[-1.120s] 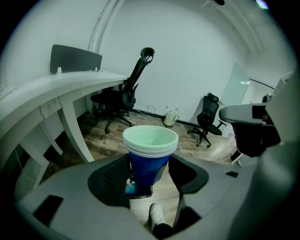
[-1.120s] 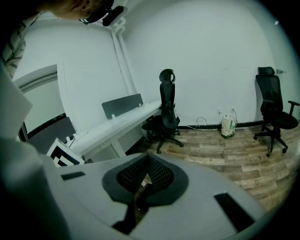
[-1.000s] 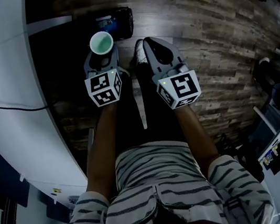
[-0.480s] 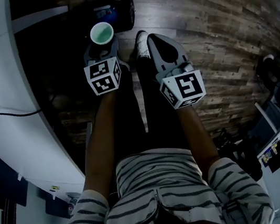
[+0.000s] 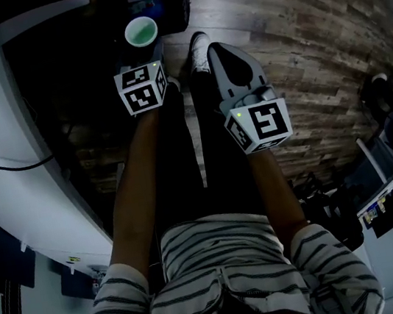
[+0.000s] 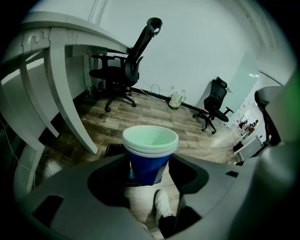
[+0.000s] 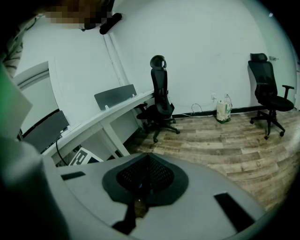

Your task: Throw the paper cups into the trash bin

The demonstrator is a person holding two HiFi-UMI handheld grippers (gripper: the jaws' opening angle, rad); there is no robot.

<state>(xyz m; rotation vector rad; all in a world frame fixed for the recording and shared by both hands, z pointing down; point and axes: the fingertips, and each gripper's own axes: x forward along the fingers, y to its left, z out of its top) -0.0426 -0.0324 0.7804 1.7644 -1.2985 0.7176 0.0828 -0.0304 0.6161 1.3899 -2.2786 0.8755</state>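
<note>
- I am gripping the stacked paper cups (image 6: pixel 150 154) in my left gripper (image 6: pixel 149 176). The jaws are standing wide and pressing on the blue wall of the outer cup, and the stack is sitting upright between them.
- My right gripper (image 7: pixel 145 176) is hanging beside it with its jaws clenched together on nothing.
- I am judging this to be the carry-to-bin step: the cups are hovering at the near edge of the black trash bin (image 5: pixel 175 7), which is standing on the wooden floor (image 5: pixel 296 39) just beyond my white shoe (image 5: pixel 198 54).
- The next move is calling for the stack to be fully over the bin's mouth before I am letting the jaws go, so that it is not glancing off the rim.
- The top cup is showing a bare, pale inside, so it is looking empty.
- The bin is showing something blue inside; I cannot tell what it is.
</note>
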